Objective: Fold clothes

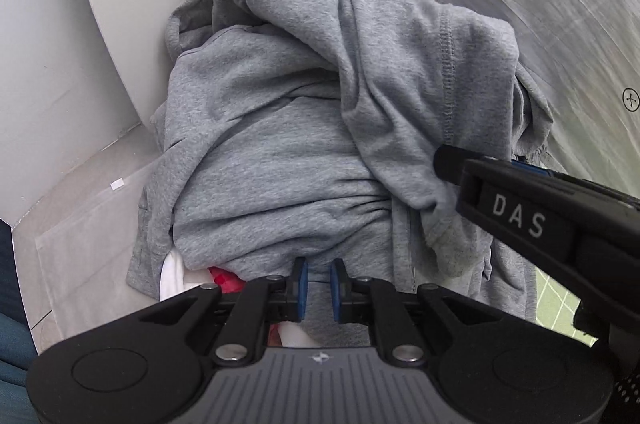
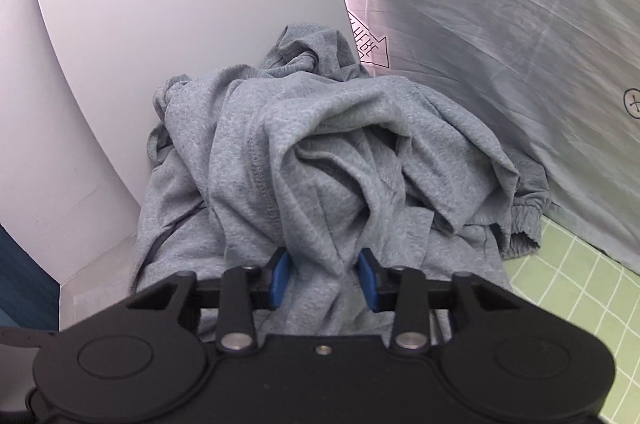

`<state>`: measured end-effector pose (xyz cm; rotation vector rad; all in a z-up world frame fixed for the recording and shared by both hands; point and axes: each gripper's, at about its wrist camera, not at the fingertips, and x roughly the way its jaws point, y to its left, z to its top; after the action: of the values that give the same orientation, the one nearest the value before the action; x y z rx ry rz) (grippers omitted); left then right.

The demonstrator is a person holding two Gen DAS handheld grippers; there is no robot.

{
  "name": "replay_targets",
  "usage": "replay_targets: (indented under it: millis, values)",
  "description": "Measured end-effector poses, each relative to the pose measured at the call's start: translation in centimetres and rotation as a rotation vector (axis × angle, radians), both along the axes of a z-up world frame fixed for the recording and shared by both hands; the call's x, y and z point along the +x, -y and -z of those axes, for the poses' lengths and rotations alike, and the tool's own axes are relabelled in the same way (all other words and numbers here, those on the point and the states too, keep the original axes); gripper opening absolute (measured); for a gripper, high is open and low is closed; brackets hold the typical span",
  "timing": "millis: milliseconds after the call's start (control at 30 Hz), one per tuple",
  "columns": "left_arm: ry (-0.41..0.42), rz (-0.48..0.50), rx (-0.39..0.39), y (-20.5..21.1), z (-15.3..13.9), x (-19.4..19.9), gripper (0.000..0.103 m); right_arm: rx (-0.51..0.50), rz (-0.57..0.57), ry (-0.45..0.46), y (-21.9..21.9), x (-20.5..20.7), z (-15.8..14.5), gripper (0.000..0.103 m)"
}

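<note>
Both grippers, left (image 1: 318, 288) & right (image 2: 323, 282), have jaws pinched on folds of crumpled heather-grey jersey garment (image 1: 280, 127) w/ stitched hem.

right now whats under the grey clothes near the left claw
A bit of white cloth and something red peek out beneath the grey clothes. The rest is covered, so what they are is unclear.

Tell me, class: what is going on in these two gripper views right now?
A person holding two hand grippers is working on a crumpled grey garment heaped in a white box. The left gripper pinches the garment's near edge; the right gripper has a bunched fold between its pads. Nothing is folded yet. A carrot-print sheet lies beside it.
</note>
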<state>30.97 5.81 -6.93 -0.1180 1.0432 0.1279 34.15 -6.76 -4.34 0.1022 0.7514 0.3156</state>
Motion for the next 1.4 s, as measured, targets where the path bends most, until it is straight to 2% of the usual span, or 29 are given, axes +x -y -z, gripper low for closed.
replay_targets:
  millis: [33, 100, 267, 367, 500, 633, 767, 833, 933, 1000, 1100, 1167, 1233, 1267, 1300, 1333, 1400]
  values:
    - [0.000, -0.002, -0.002, 0.0, 0.0, 0.0, 0.014, -0.012, -0.002, 0.017, 0.1, -0.3, -0.1, 0.016]
    - [0.001, -0.007, -0.004, 0.0, -0.3, -0.2, 0.014, -0.029, -0.001, 0.047, 0.3, -1.1, -0.4, 0.012]
    - [0.000, -0.015, -0.010, 0.0, -1.1, -1.1, 0.015, -0.050, 0.032, 0.111, 1.1, -3.4, -1.8, 0.010]
    - [0.005, -0.021, 0.002, -0.1, -1.9, -2.3, 0.015, -0.021, 0.059, 0.145, 2.1, -5.3, -3.4, 0.009]
    - [0.020, -0.033, 0.017, -0.8, -2.7, -4.1, 0.016, -0.049, 0.079, 0.224, 2.6, -8.6, -5.7, 0.008]
    - [0.030, -0.032, 0.028, -0.8, -3.4, -6.1, 0.016, -0.033, 0.136, 0.261, 3.7, -12.5, -7.2, 0.004]
    - [0.038, -0.012, 0.022, -0.3, -3.8, -8.2, 0.016, -0.139, 0.214, 0.303, 4.7, -17.1, -7.5, 0.000]
    - [0.039, 0.001, 0.019, 0.1, -3.7, -9.0, 0.016, -0.205, 0.260, 0.285, 6.3, -18.9, -7.1, 0.000]
    - [0.032, 0.011, 0.010, 0.9, -3.2, -9.9, 0.018, -0.157, 0.315, 0.140, 9.6, -19.7, -5.5, 0.000]
    - [0.024, 0.009, 0.005, 1.1, -3.0, -10.1, 0.019, -0.146, 0.326, 0.107, 10.4, -20.0, -4.7, 0.000]
    - [0.037, 0.014, 0.013, 1.0, -3.6, -10.1, 0.025, -0.140, 0.272, 0.094, 9.6, -19.3, -4.2, 0.012]
    - [0.056, 0.007, 0.019, 0.8, -4.2, -9.7, 0.029, -0.129, 0.226, 0.110, 8.4, -18.1, -4.2, 0.034]
    - [0.077, -0.005, 0.018, 0.0, -4.7, -8.6, 0.033, -0.122, 0.194, 0.125, 7.0, -16.5, -4.4, 0.039]
    - [0.089, -0.008, 0.015, -0.5, -5.0, -7.9, 0.035, -0.114, 0.181, 0.131, 6.4, -15.3, -4.4, 0.045]
    - [0.110, -0.005, 0.013, -1.1, -5.4, -7.1, 0.041, -0.103, 0.170, 0.137, 5.9, -13.9, -4.5, 0.050]
    - [0.134, 0.002, 0.015, -1.6, -5.8, -6.2, 0.050, -0.093, 0.158, 0.143, 5.3, -12.6, -4.6, 0.062]
    - [0.173, 0.004, 0.038, -2.4, -6.6, -4.3, 0.058, -0.073, 0.144, 0.158, 4.6, -9.9, -4.8, 0.077]
